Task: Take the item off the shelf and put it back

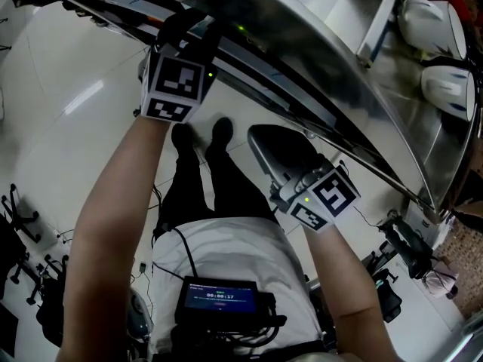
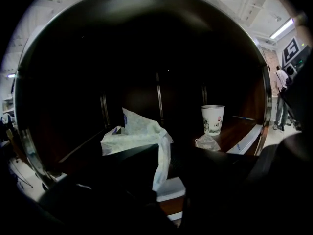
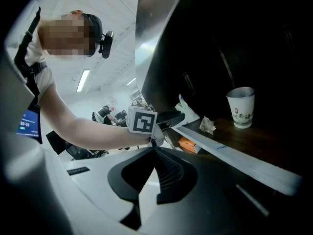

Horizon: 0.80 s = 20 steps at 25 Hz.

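Observation:
A white plastic bag (image 2: 138,133) lies on the dark wooden shelf (image 2: 239,131), and one loose end of it hangs down between the dark jaws of my left gripper (image 2: 171,156). The jaws stand apart, the bag's end against the left one. In the right gripper view the same bag (image 3: 188,112) sits at the shelf's front edge with the left gripper (image 3: 168,117) at it. My right gripper (image 3: 155,152) is shut and empty, held below and in front of the shelf. In the head view the left gripper (image 1: 177,81) reaches under the shelf top; the right gripper (image 1: 260,138) hangs lower.
A printed paper cup (image 2: 212,119) stands further back on the shelf beside a crumpled wrapper (image 2: 207,142). A flat white box (image 2: 171,187) lies below the bag. An orange box (image 3: 188,145) sits under the shelf's white front strip (image 3: 234,153). A person (image 2: 281,99) stands far right.

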Each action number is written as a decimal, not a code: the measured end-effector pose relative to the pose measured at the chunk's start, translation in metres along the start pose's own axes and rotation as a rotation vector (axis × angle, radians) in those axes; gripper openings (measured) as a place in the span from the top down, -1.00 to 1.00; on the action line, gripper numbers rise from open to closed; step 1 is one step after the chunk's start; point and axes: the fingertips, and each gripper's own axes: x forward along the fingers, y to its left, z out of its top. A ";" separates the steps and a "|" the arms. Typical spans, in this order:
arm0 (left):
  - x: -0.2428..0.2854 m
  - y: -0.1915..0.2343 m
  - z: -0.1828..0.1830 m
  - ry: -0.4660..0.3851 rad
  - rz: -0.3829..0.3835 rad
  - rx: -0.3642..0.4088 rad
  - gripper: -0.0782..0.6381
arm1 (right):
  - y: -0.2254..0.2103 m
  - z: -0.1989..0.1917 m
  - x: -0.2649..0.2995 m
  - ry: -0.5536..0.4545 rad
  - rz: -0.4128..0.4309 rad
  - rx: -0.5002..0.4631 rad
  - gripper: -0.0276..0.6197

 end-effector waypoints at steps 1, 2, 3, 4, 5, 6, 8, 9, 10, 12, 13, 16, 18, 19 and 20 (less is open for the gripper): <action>-0.003 0.002 -0.003 0.006 0.001 0.003 0.54 | 0.001 0.001 0.002 -0.003 0.001 0.001 0.90; -0.006 0.003 -0.006 0.013 0.002 0.006 0.54 | 0.002 0.001 0.004 -0.006 0.002 0.001 0.90; -0.009 0.003 -0.009 0.020 0.002 0.009 0.54 | 0.003 0.002 0.005 -0.010 0.004 0.002 0.90; -0.012 0.002 -0.010 0.024 0.002 0.012 0.54 | 0.003 0.003 0.005 -0.014 0.006 0.001 0.90; -0.016 0.001 -0.011 0.027 0.001 0.013 0.54 | 0.004 0.004 0.005 -0.019 0.007 0.000 0.90; -0.020 -0.001 -0.011 0.029 -0.001 0.014 0.54 | 0.004 0.005 0.006 -0.024 0.008 -0.001 0.90; -0.030 -0.004 -0.015 0.034 -0.011 0.009 0.54 | 0.004 0.006 0.009 -0.034 0.009 -0.002 0.90; -0.035 -0.005 -0.018 0.037 -0.018 0.004 0.54 | 0.004 0.007 0.013 -0.040 0.010 -0.001 0.90; -0.041 -0.005 -0.021 0.039 -0.025 -0.001 0.55 | 0.003 0.008 0.017 -0.047 0.012 0.000 0.90; -0.053 -0.005 -0.024 0.036 -0.035 -0.010 0.62 | 0.005 0.011 0.024 -0.061 0.019 -0.003 0.90; -0.060 -0.005 -0.024 0.032 -0.037 -0.013 0.68 | 0.007 0.012 0.027 -0.066 0.023 -0.007 0.90; -0.082 -0.006 -0.018 0.009 -0.044 -0.005 0.78 | 0.015 0.015 0.033 -0.077 0.029 -0.017 0.90; -0.094 -0.009 -0.011 -0.006 -0.056 0.002 0.77 | 0.017 0.019 0.033 -0.089 0.028 -0.025 0.90; -0.099 -0.011 -0.007 -0.011 -0.063 -0.001 0.77 | 0.017 0.021 0.033 -0.097 0.027 -0.028 0.90; -0.105 -0.013 -0.003 -0.015 -0.069 -0.012 0.77 | 0.016 0.024 0.033 -0.105 0.024 -0.032 0.90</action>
